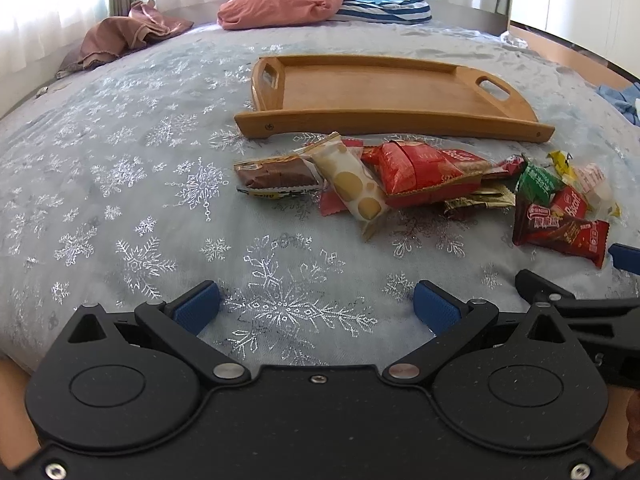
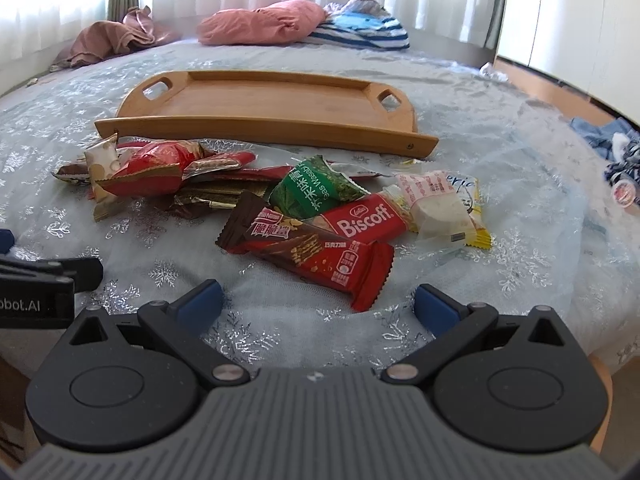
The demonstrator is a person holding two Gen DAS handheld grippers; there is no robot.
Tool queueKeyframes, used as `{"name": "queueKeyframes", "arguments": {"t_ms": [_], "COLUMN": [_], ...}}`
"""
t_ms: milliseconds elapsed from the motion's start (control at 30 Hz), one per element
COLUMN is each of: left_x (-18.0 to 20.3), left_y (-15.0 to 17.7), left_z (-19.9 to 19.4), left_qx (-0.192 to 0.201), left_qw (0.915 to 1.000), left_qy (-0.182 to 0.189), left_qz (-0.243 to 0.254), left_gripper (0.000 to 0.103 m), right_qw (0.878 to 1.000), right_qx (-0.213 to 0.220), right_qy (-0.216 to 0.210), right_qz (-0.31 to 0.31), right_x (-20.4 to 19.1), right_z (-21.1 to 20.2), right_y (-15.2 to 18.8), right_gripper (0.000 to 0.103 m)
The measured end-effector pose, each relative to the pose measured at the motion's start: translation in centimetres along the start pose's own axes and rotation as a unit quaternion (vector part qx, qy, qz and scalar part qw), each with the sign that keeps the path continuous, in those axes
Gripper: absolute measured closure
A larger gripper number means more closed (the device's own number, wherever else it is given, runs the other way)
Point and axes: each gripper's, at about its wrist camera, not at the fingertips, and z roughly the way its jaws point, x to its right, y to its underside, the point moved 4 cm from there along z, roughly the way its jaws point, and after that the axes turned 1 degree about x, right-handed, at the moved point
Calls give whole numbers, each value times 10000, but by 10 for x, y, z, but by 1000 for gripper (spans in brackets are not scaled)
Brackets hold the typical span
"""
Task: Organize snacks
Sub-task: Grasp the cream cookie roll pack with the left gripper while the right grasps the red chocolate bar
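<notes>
A wooden tray (image 1: 384, 92) with two handle holes lies empty on the bed; it also shows in the right wrist view (image 2: 276, 108). In front of it lies a loose pile of snack packets: a brown cake bar (image 1: 276, 176), a cream dotted packet (image 1: 352, 184), red packets (image 1: 420, 172), a green wasabi packet (image 2: 316, 192), a red Biscoff packet (image 2: 368, 220), a chocolate wafer bar (image 2: 312, 252) and a white-yellow packet (image 2: 444, 208). My left gripper (image 1: 316, 308) is open and empty, short of the pile. My right gripper (image 2: 320, 304) is open and empty, just before the wafer bar.
The bed cover (image 1: 120, 200) is pale blue with silver snowflakes. A pink pillow (image 1: 280, 4), striped cloth (image 1: 384, 4) and brown cloth (image 1: 124, 36) lie at the far end. Blue clothes (image 2: 608, 140) lie at the right edge. The left gripper's body (image 2: 36, 284) shows at left.
</notes>
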Motion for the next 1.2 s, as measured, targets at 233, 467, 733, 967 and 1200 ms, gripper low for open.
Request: {"name": "queueKeyframes", "arguments": {"t_ms": [233, 467, 733, 967, 1200], "left_x": [-4, -2, 8, 17, 21], "left_y": [-13, -33, -52, -58, -55], "left_z": [-7, -15, 4, 26, 2], "left_qx": [68, 501, 650, 508, 695], "left_qw": [9994, 9979, 9963, 9976, 9967], "left_qy": [177, 233, 154, 95, 371], "left_qz": [-301, -338, -543, -451, -182], "left_gripper": [20, 66, 73, 77, 86], "right_qw": [9996, 9967, 9948, 9952, 9960], "right_qx": [145, 585, 779, 841, 840], "right_qy": [-168, -109, -91, 13, 28], "right_qz": [184, 547, 650, 495, 306], "right_x": [8, 13, 12, 8, 5], "right_z": [-4, -19, -24, -23, -21], "right_y": [-4, -6, -11, -12, -11], "right_gripper": [0, 0, 17, 19, 20]}}
